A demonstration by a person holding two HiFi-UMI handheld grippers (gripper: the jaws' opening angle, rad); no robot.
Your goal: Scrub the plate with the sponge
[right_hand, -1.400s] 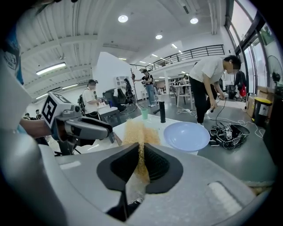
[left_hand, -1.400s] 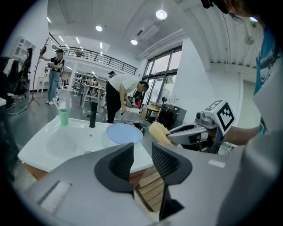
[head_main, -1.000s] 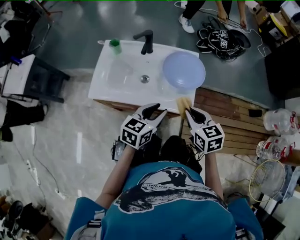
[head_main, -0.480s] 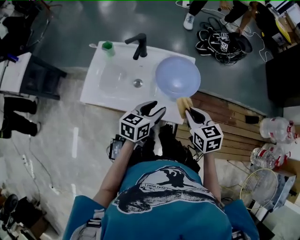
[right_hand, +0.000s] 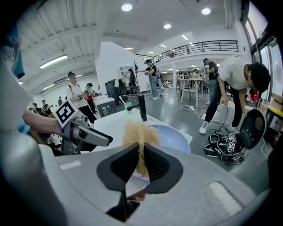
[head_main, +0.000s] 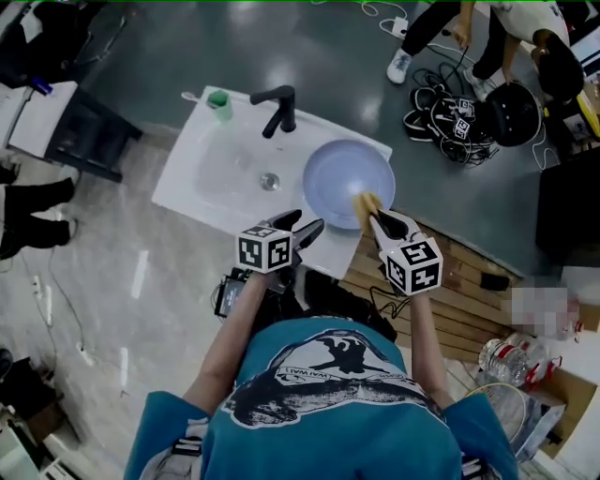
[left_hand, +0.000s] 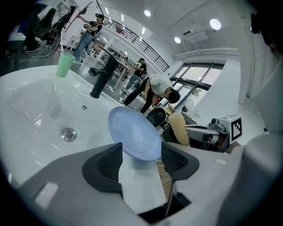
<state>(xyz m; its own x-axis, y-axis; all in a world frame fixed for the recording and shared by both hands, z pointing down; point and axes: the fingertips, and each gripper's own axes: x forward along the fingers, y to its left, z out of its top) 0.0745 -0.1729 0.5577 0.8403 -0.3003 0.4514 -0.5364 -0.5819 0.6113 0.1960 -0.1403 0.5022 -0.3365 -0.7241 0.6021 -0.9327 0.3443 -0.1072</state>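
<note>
head view looks steeply down; both gripper views share the plate (head_main: 342, 173).

I look down on a glossy grey floor (head_main: 328, 56), pale marble tiles (head_main: 122, 281) to my left and wooden slats (head_main: 469, 314) to my right. Round ceiling lights (right_hand: 127, 7) glow above a railed mezzanine (right_hand: 212, 44). Tall windows (left_hand: 194, 81) stand opposite.

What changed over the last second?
Both tools moved forward over the front edge of the sink. The right tool, shut on the sponge, carried it from short of the plate to over its near rim. The left tool is opening its jaws, gripping nothing, pointed at the plate. Plate, green cup and faucet stayed put.
</note>
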